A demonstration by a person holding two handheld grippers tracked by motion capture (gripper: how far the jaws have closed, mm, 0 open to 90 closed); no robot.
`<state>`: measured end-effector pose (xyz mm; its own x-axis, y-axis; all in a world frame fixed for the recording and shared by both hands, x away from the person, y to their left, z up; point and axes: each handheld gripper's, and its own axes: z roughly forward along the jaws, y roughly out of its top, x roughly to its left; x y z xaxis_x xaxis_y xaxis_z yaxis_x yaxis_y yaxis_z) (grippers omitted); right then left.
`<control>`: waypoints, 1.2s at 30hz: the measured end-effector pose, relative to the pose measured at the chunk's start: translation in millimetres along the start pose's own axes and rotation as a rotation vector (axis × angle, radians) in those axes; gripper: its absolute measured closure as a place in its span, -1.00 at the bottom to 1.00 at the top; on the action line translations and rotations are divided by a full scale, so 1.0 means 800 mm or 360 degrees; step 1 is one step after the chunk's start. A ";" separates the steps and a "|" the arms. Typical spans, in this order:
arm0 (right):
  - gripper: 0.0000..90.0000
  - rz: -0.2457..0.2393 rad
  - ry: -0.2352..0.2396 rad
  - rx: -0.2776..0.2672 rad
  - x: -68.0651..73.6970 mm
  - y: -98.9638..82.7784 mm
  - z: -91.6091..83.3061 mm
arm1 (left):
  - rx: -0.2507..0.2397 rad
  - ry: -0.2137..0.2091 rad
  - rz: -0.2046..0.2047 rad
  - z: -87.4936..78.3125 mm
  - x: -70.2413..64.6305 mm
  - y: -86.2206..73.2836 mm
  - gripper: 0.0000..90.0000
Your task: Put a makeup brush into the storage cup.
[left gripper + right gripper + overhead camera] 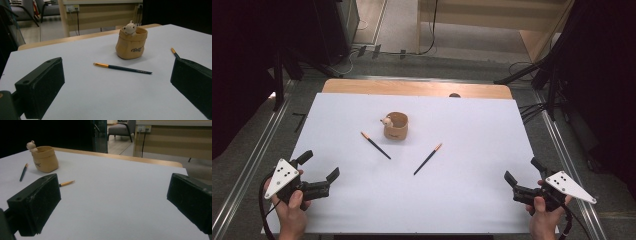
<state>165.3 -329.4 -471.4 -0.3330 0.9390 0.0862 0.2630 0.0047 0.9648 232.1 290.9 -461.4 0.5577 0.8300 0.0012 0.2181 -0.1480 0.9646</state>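
High view: left gripper (318,166) at 8 o'clock of the table (472,200), right gripper (522,169) at 4 o'clock, both wide open, empty, well apart from everything. Tan holder cup (396,126) near centre, toward 12. Left pencil (375,145) just at its 7 o'clock, right pencil (428,159) at its 5 o'clock, both flat on the sheet. Judged step: start, nothing grasped yet; likely pencils go into the cup. Next move calls for reaching in and lowering jaws astride a pencil.

Left gripper view: jaws spread wide, nothing between. Left pencil (122,68) dead ahead, cup (131,43) beyond at 12, right pencil's tip (174,52) at 2 o'clock.

Right gripper view: jaws wide, empty. Cup (45,158) at 10 o'clock, left pencil (23,172) at 9 o'clock, right pencil's orange end (66,183) peeking past the left jaw.
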 end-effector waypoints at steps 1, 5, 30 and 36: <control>-1.00 0.0003 0.0003 0.0000 0.002 0.000 0.001 | -0.0004 -0.0007 -0.0009 0.001 0.000 0.000 -1.00; -1.00 0.0003 0.0018 -0.0005 0.005 0.003 0.003 | 0.0003 -0.0017 -0.0009 0.002 -0.003 -0.001 -1.00; -1.00 -0.0128 0.0218 0.0029 0.086 0.059 0.104 | 0.0002 -0.0035 0.0019 0.000 -0.009 -0.003 -1.00; -1.00 -0.0135 0.0249 0.0035 0.106 0.076 0.133 | 0.0004 -0.0042 0.0014 0.001 -0.008 -0.004 -1.00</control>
<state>249.5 -212.8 -432.2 -0.4911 0.8700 0.0443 0.2476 0.0906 0.9646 228.4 285.3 -464.4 0.5807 0.8141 0.0028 0.2152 -0.1569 0.9639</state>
